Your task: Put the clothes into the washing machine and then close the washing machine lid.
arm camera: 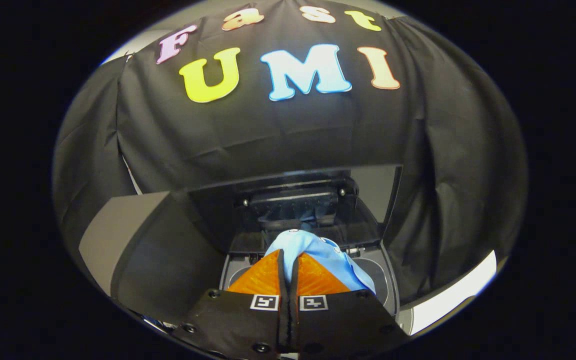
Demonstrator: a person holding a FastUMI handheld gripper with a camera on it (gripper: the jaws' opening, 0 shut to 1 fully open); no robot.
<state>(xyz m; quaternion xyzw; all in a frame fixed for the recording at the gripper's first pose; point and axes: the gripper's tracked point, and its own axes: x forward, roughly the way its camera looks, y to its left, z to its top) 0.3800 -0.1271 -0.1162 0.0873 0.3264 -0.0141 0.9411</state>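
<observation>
The gripper point(288, 260) has its two fingers pressed nearly together, clamped on a light blue garment point(318, 252) whose cloth bunches up at their tips. The fabric is soft and creased, with small round buttons or snaps on it, and it spills from the fingertips off to the right side, draping downward so its long run slants from the tips toward the lower right. Under and just beyond the fingers lies the washing machine point(385, 280), its grey top rim curving round. Farther back its lid point(313, 200) stands raised, dark and glossy, against the black cloth wall.
</observation>
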